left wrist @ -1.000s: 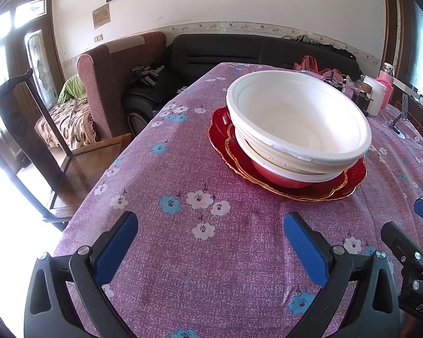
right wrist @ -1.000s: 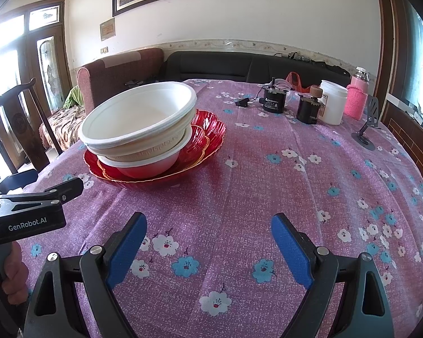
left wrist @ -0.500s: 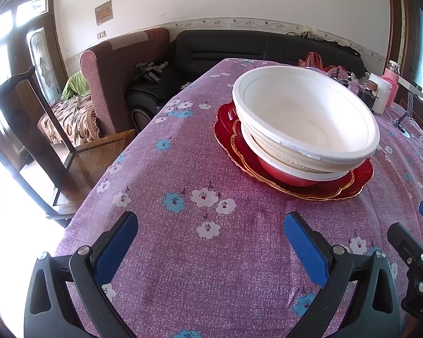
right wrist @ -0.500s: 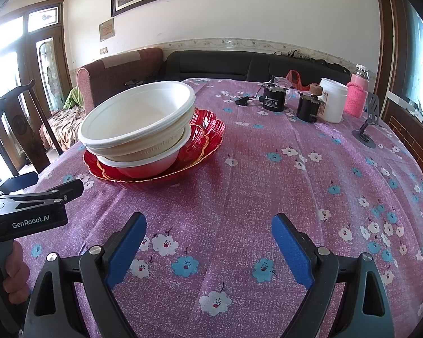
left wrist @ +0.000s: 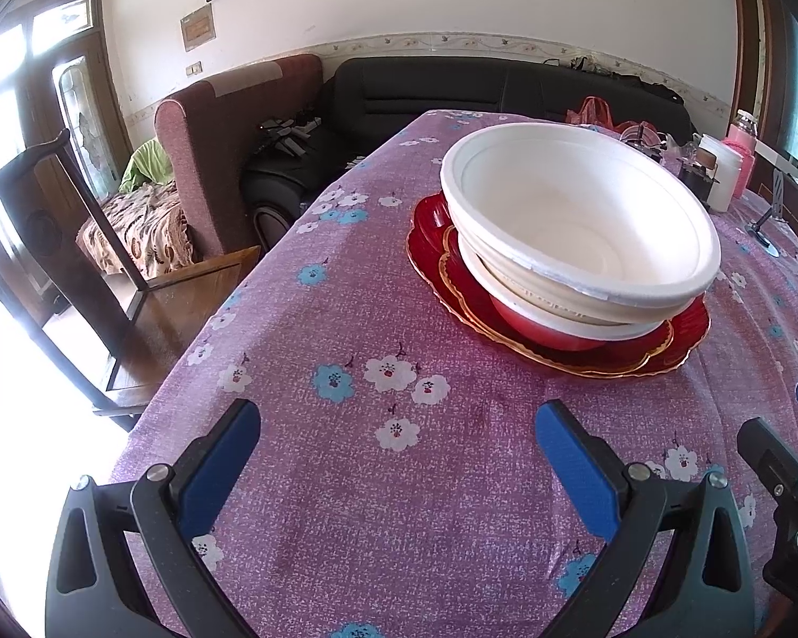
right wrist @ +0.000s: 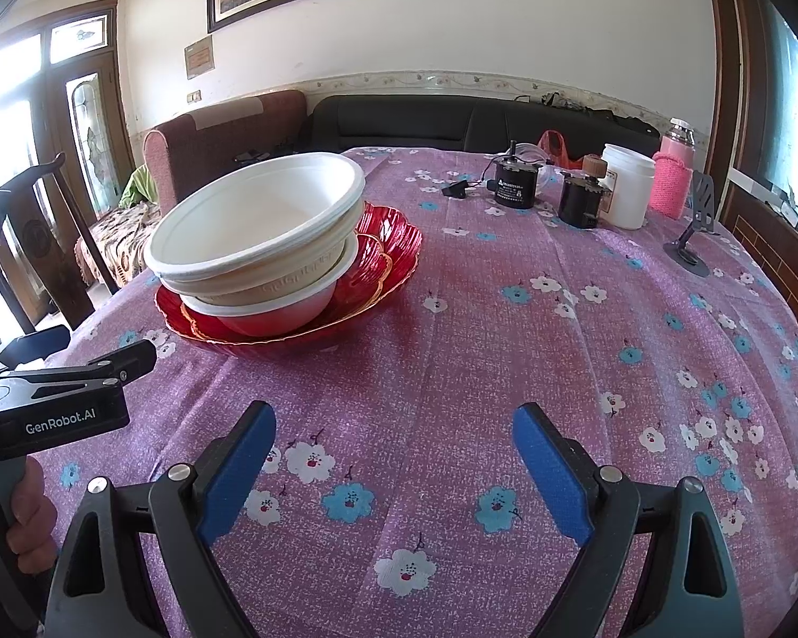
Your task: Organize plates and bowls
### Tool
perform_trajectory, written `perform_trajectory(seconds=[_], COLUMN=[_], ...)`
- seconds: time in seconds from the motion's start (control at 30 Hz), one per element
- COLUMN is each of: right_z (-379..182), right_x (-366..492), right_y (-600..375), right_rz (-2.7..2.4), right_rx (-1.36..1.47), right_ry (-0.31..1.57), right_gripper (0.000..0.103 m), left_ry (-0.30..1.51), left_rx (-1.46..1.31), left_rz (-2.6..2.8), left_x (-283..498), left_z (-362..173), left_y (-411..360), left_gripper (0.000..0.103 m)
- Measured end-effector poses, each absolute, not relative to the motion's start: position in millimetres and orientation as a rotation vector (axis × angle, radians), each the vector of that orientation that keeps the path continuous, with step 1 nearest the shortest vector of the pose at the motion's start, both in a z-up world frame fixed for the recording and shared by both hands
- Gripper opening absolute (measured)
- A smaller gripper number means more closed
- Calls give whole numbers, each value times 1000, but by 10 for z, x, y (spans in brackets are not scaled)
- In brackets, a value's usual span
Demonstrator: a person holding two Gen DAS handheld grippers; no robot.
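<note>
Bowl stack [left wrist: 580,234] ahead, outside both open jaws

The top bowl [left wrist: 580,223] looked like matt white foam, slightly grainy at the rim. The red plates [right wrist: 388,244] beneath were glossy, ribbed and gold-edged. A coarse-woven purple floral cloth [right wrist: 452,372] covered the surface. Each tool had matt black plastic arms and smooth blue pads [right wrist: 550,470].

Floral-clothed table [right wrist: 505,372], red plate [right wrist: 393,244] atop
</note>
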State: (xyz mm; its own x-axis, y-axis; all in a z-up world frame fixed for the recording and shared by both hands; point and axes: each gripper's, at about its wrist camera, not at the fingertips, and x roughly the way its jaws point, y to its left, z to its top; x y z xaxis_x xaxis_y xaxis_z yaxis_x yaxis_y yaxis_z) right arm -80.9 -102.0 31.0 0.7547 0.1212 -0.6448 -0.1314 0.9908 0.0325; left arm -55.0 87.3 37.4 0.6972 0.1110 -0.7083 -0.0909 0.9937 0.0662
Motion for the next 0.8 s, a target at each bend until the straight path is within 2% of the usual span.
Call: perform_trajectory(seconds=[0.57,0.8], right_z=[281,305], right_x=[-811,-814], right_y=[-1043,-1056], right_rz=[136,148], right_rx=[5,18], right_ry=[720,720], right_gripper=[94,94], left_ry=[824,783], left_rx=[7,0], left_rz=[106,69], left_x=[-516,-602], left_z=[332,458], left_y=[892,915], left_gripper=[103,103])
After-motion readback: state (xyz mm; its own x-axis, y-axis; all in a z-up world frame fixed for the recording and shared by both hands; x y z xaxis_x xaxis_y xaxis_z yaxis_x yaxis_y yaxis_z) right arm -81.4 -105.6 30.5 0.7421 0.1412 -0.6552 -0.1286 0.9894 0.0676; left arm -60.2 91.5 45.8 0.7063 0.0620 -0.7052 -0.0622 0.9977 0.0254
